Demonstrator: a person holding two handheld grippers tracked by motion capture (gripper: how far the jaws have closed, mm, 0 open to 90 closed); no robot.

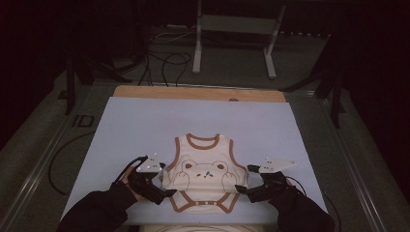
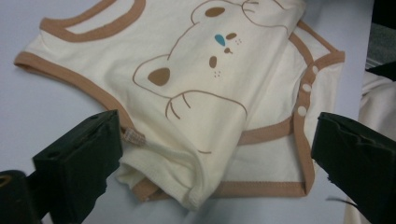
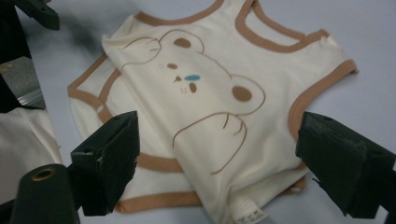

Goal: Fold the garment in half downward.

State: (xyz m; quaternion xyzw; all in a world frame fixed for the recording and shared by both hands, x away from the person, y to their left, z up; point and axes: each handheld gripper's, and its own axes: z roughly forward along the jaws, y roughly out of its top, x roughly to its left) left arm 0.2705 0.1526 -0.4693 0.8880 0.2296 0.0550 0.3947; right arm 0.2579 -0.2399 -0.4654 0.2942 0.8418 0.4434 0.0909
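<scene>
1. The bodysuit [image 1: 205, 171] lies flat, print up, on the lilac mat [image 1: 145, 125], at about 6 o'clock of the mat, close to its near edge.
2. Its long axis runs 12 to 6 in the high view: neck opening at 12, snap crotch at 6. The bear print reads upright from the person's side.
3. Both lower side edges look tucked inward: the left gripper view shows a doubled roll of cloth at the bodysuit's side seam, and the right gripper view shows the same on the other side, with a care label [image 3: 249, 212] peeking out at the hem.
4. Judging by that, the side folds seem done; folding along the length and any tidying look left to do.
5. The left gripper [image 1: 162, 186] sits at 9 o'clock of the bodysuit, just beside its lower edge. Its fingers [image 2: 77, 161] stand wide apart, released, with the cloth showing between them and neither pad pressing on it.
6. The right gripper [image 1: 245, 180] mirrors it at 3 o'clock. Its fingers [image 3: 109, 156] are likewise spread and grasp nothing.
7. The mat covers a wooden desk [image 1: 193, 93], whose bare strip shows at 12. More cream cloth [image 1: 203, 227] lies at 6, beyond the mat's edge.
</scene>
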